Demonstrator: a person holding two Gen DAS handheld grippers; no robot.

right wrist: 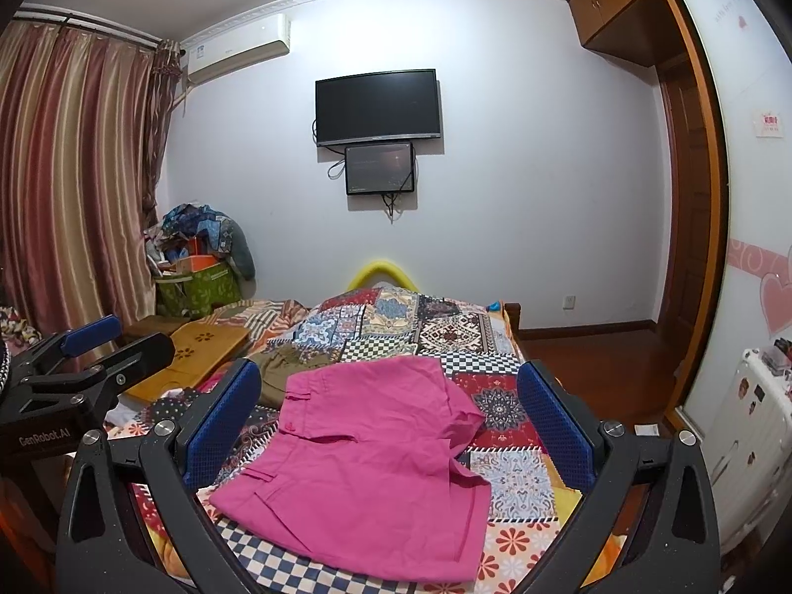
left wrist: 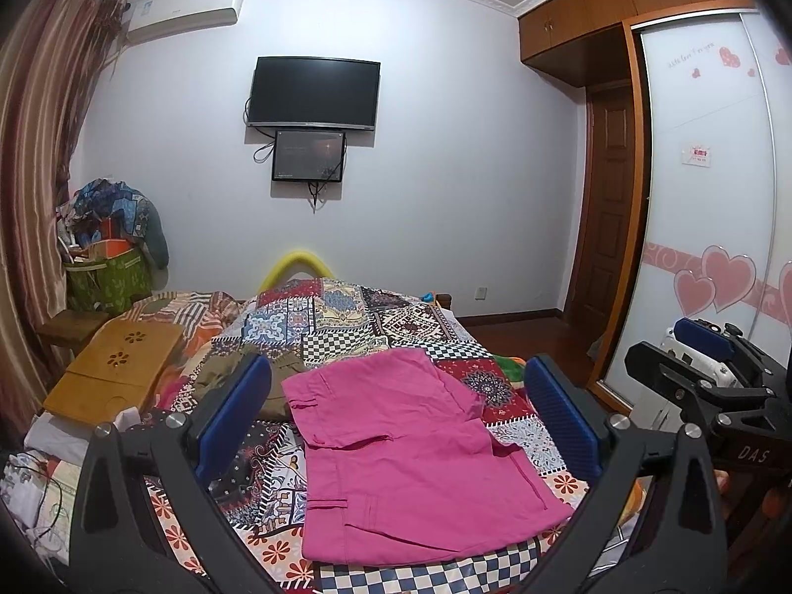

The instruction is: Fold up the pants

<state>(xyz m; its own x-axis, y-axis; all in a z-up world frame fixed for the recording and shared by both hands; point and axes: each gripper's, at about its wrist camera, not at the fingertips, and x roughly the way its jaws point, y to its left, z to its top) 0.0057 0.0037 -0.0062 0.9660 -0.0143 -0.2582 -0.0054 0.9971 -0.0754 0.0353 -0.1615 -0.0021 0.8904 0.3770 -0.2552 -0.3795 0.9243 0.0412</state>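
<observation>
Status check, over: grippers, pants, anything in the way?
Both grippers, left and right, open, empty. Pink pants flat on quilt. Olive garment touching the far edge.

Olive garment (left wrist: pixel 277 386) at the bed's far left: partly covered by the pink shorts (left wrist: pixel 411 460) and by the left gripper's (left wrist: pixel 396 425) finger; its type cannot be told. Near edge of the bed (right wrist: pixel 519 534) is cut off by the lower frame edge and both gripper bodies. Left view: right gripper (left wrist: pixel 703 341) is seen partly, cropped at the right edge. Small screen (right wrist: pixel 379 168) under the TV: content too dim to read. Wardrobe door lettering (left wrist: pixel 690 60) illegible.
</observation>
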